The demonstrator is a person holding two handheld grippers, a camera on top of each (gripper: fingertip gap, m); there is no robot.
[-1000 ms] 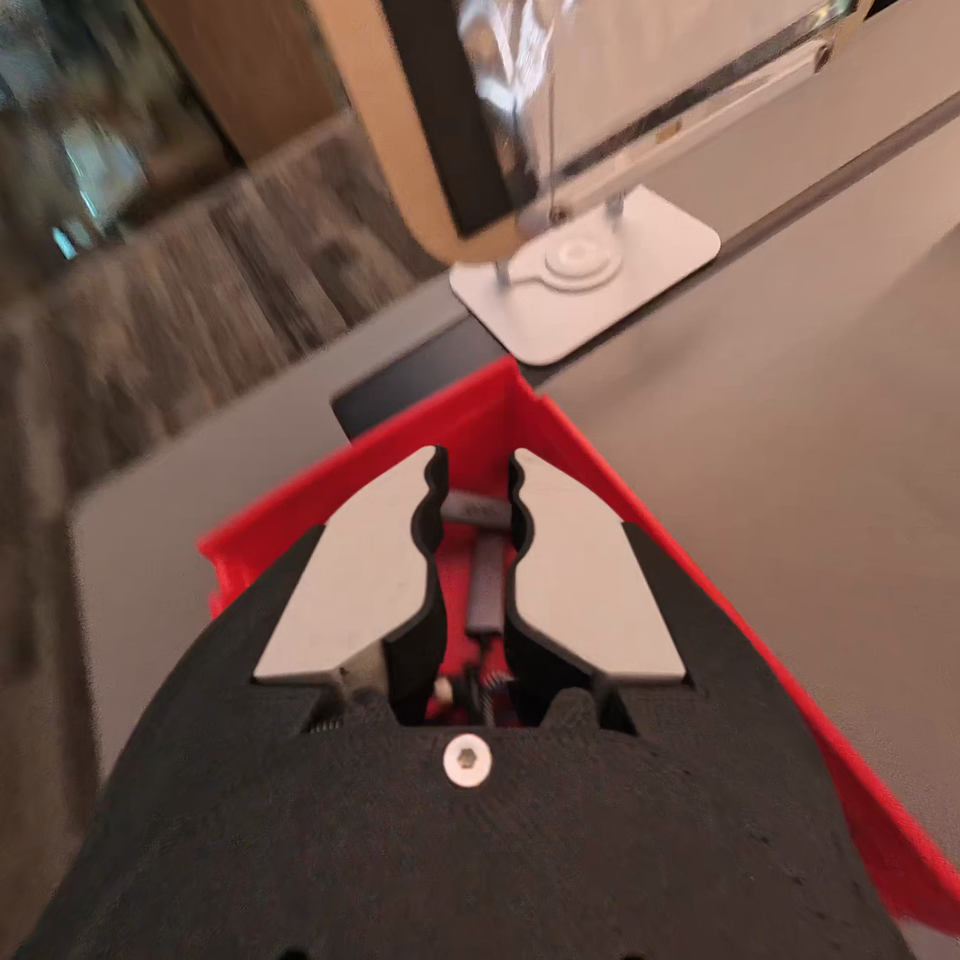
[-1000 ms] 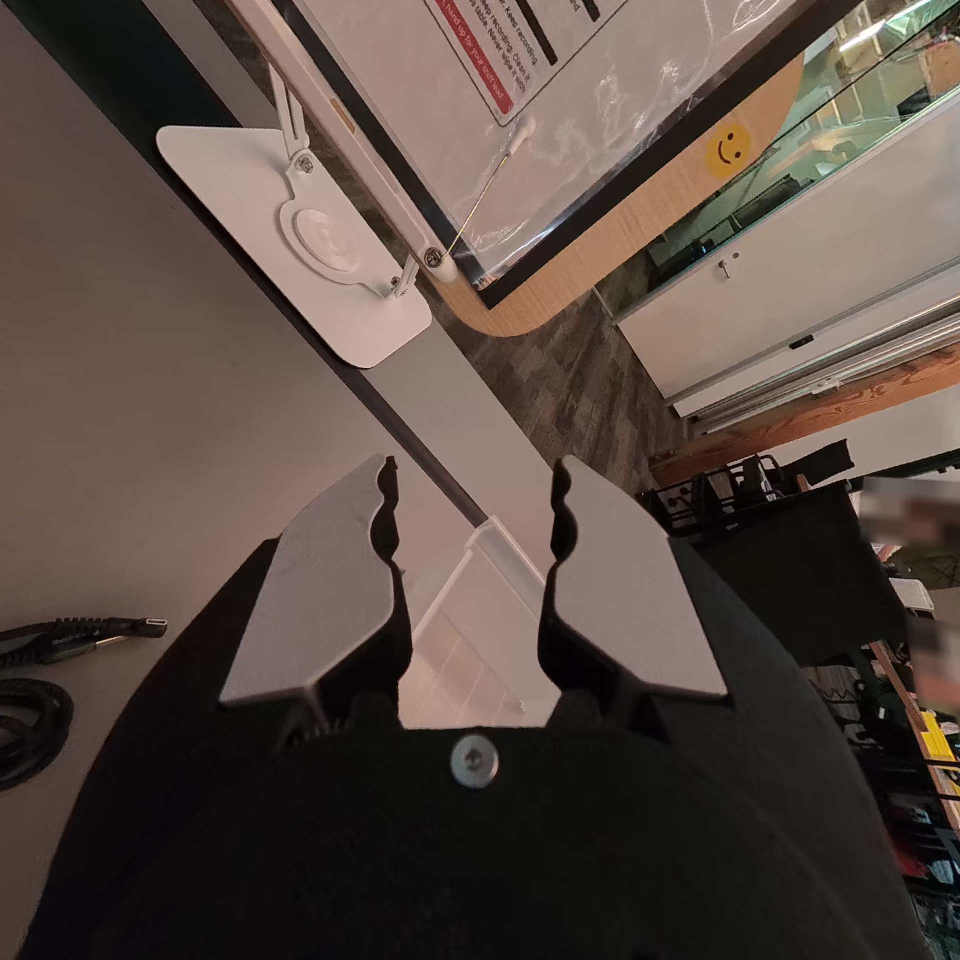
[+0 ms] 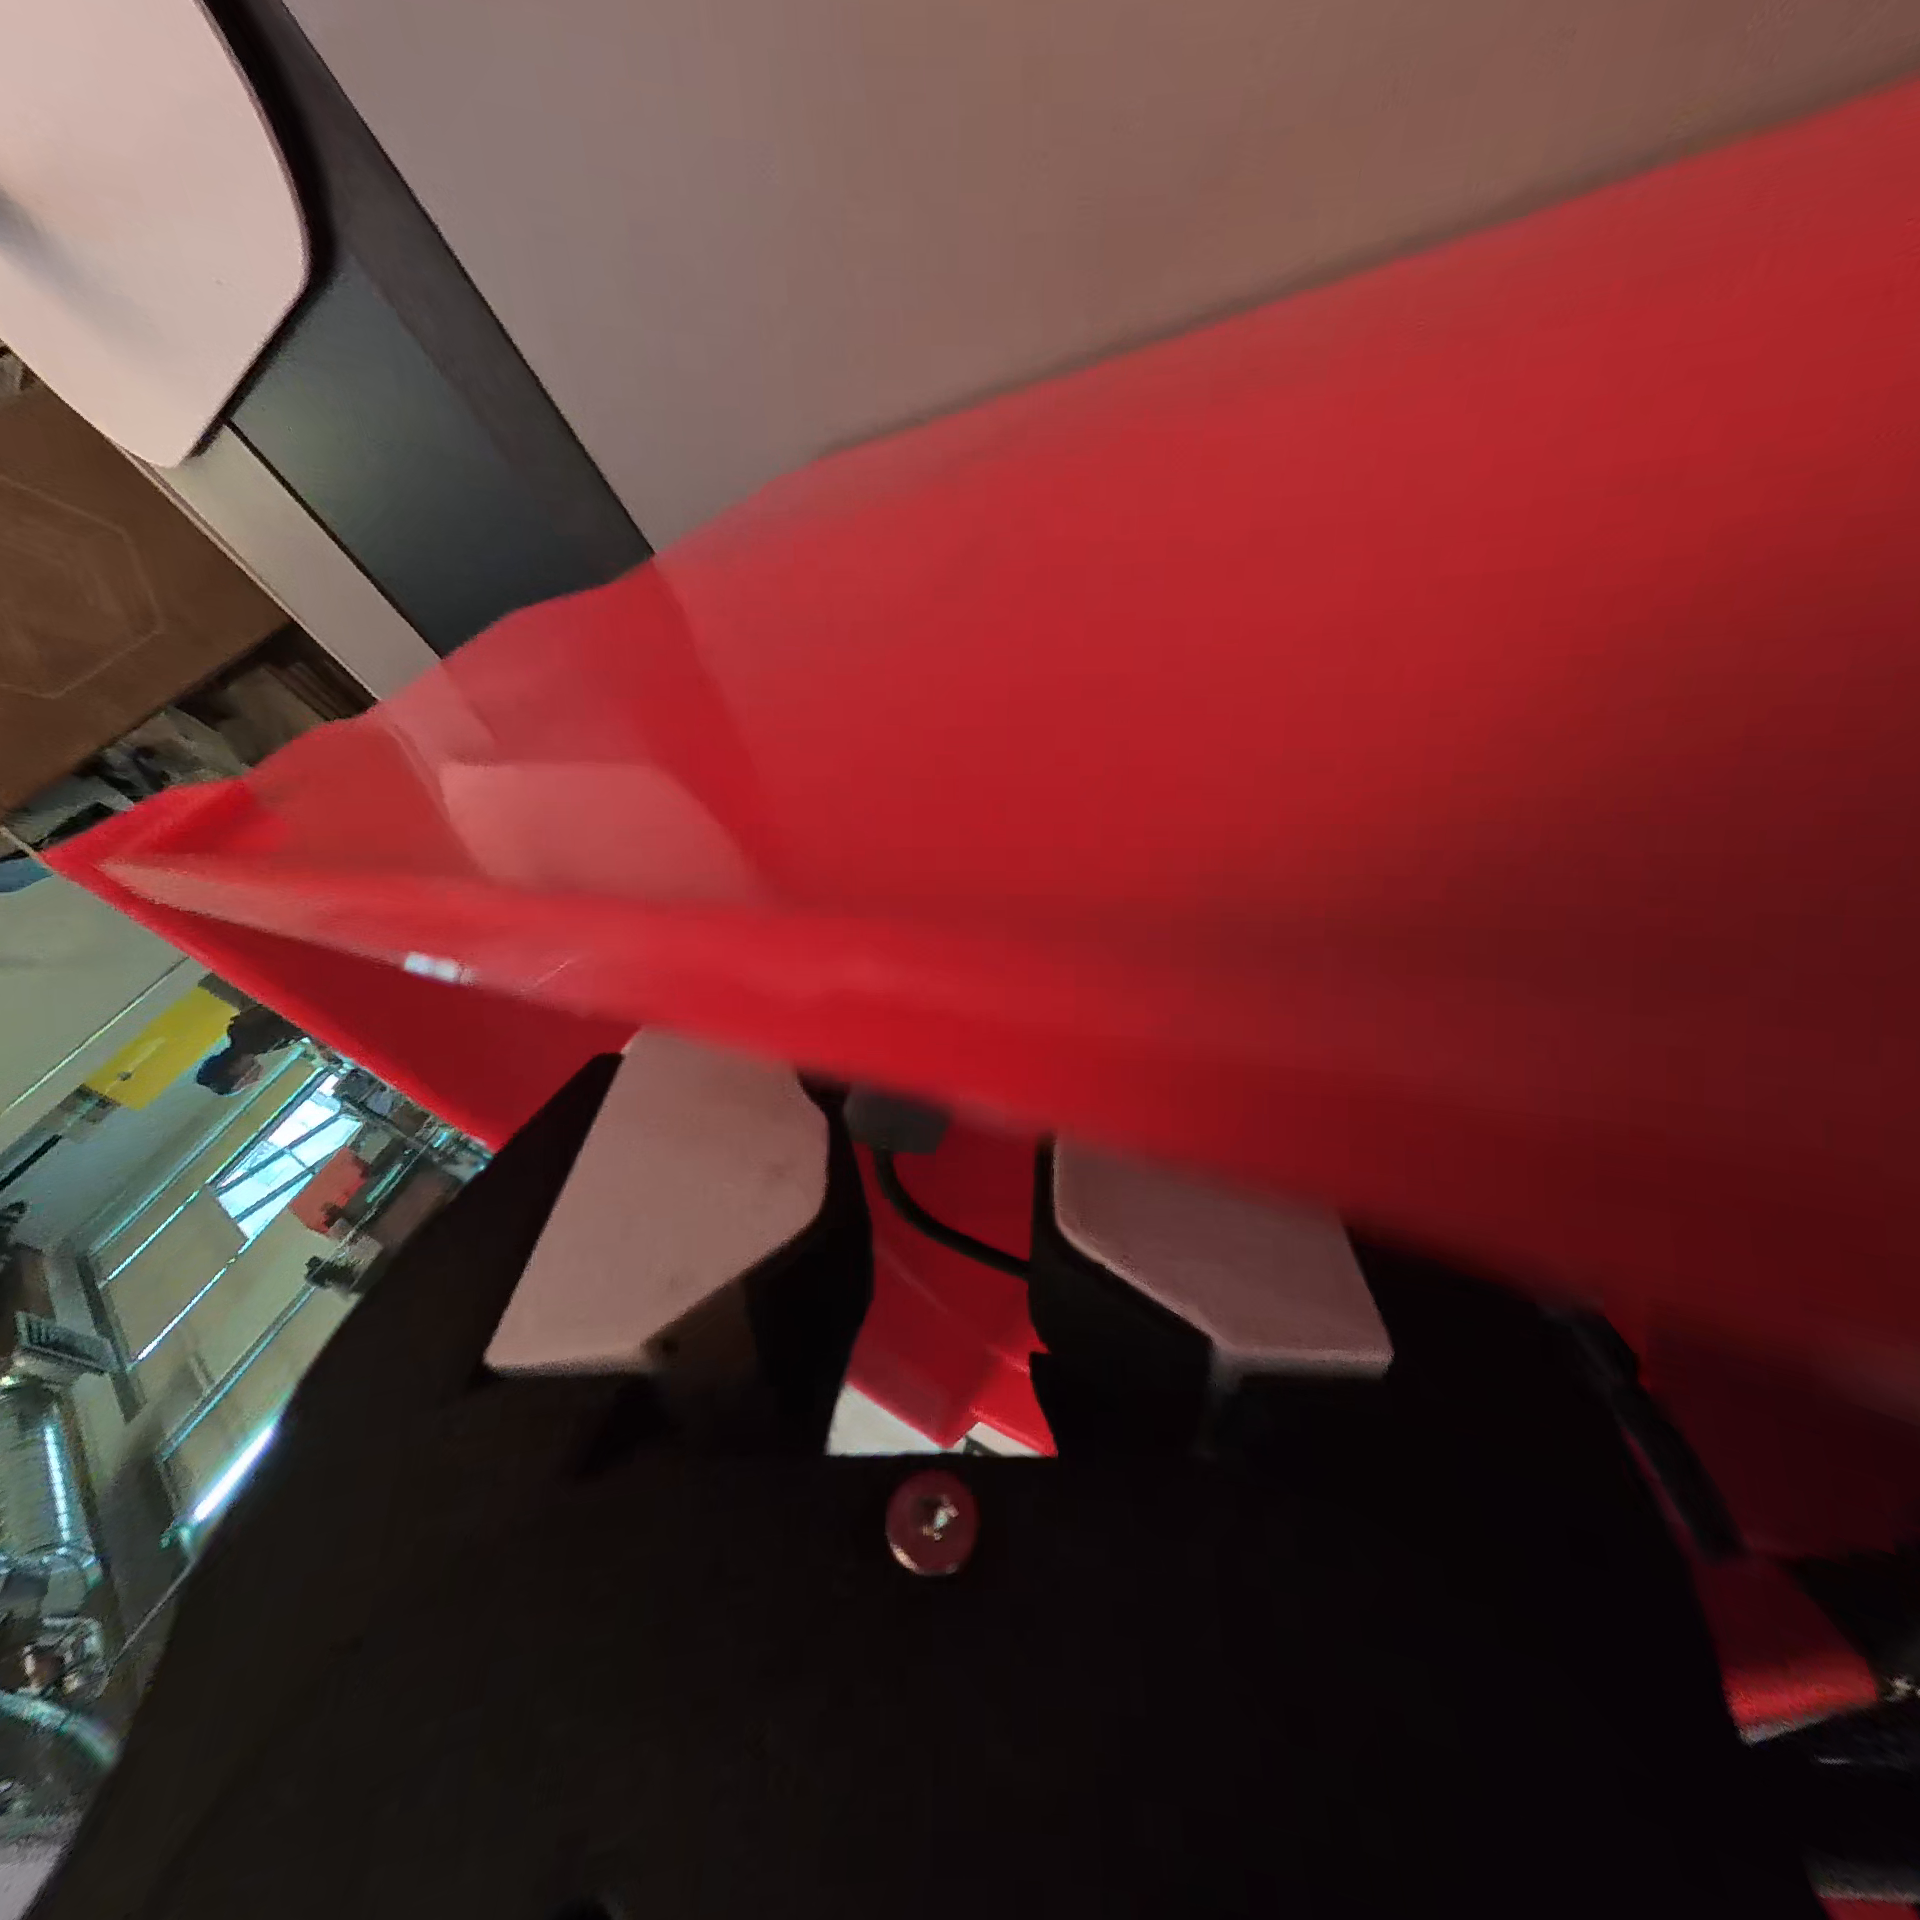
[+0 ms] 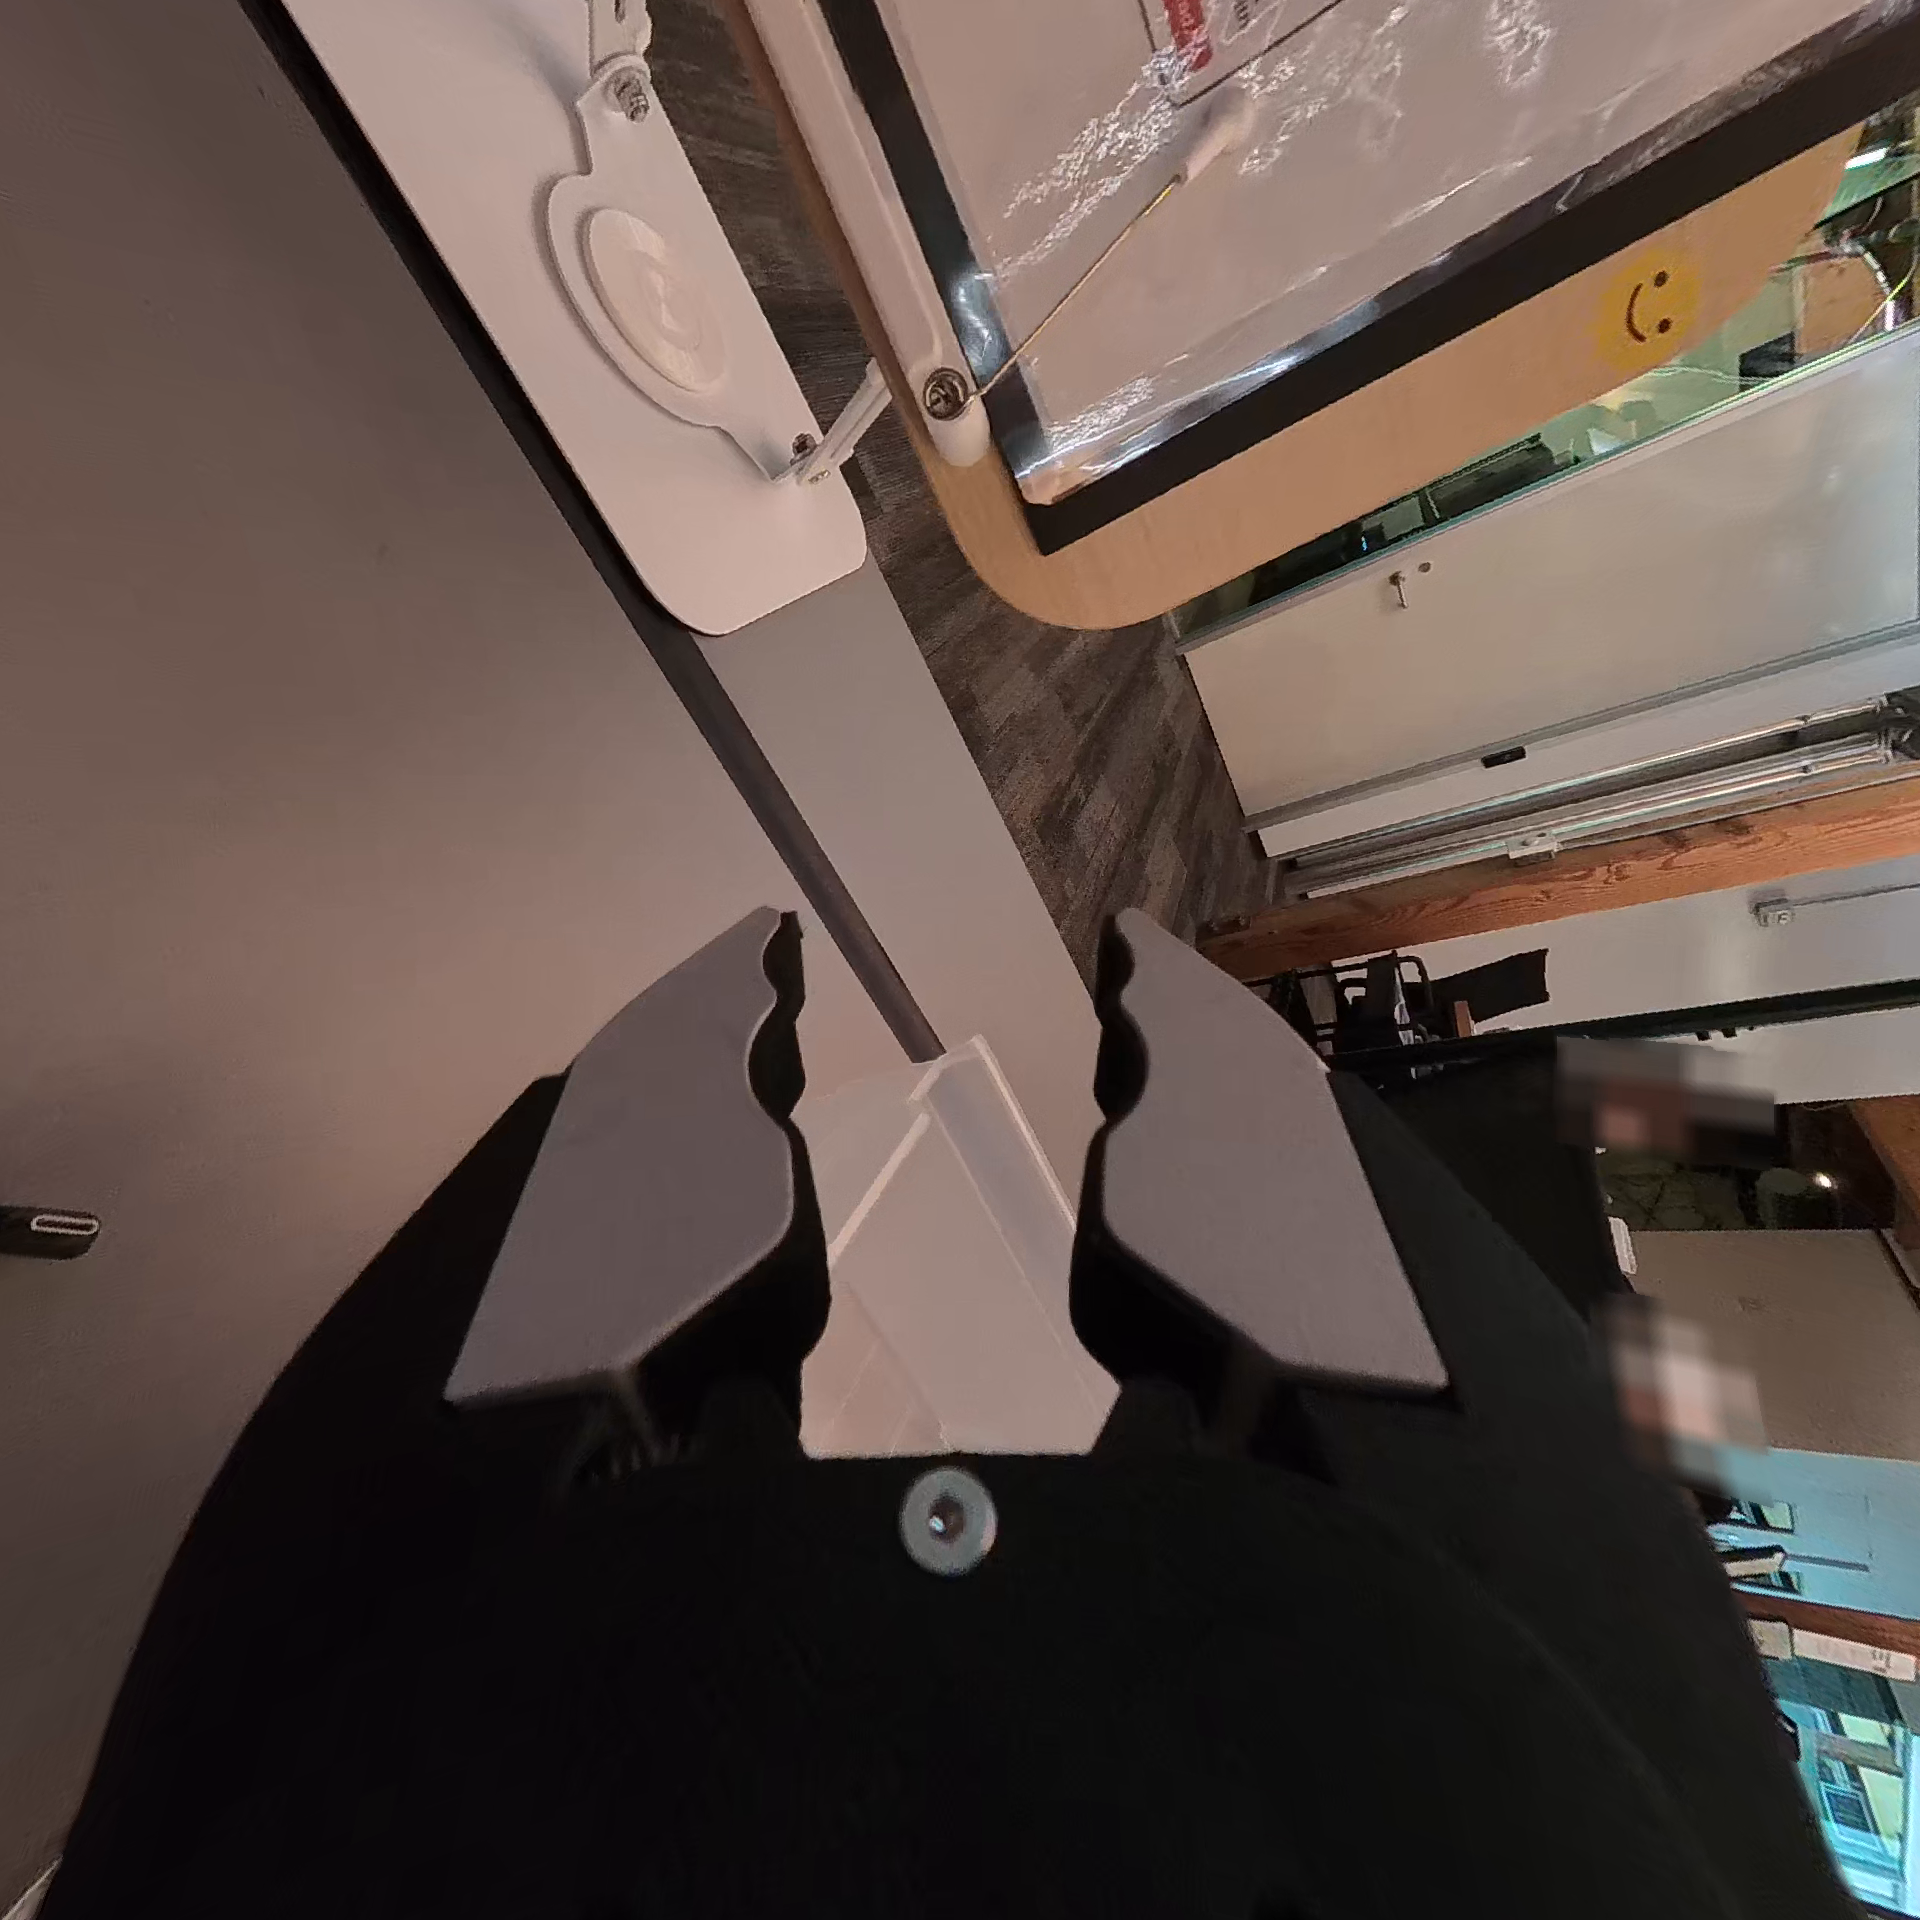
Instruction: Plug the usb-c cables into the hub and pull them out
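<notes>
Left wrist view: camera swings hard since a second ago; red bin [image 3: 1351,675] now tilted, filling centre and right. Left gripper [image 3: 940,1174] fingertips hidden behind its wall, grip unclear; grey hub [image 3: 896,1122] with thin cable between fingers. Right wrist view: right gripper [image 4: 945,997] apart, empty, over clear bin [image 4: 935,1143]. USB-C plug [image 4: 52,1231] mid-left edge on table [image 4: 260,623]: light, stiff; grip its moulded body, the cable being floppy.

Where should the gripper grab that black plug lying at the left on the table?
Grip the black plug by its dark body, behind the silver tip, pinching its two long sides. It seems to lie flat on the table with the tip pointing right, so coming from above looks best. The right gripper is open and empty. Most of the body is out of frame.
</notes>
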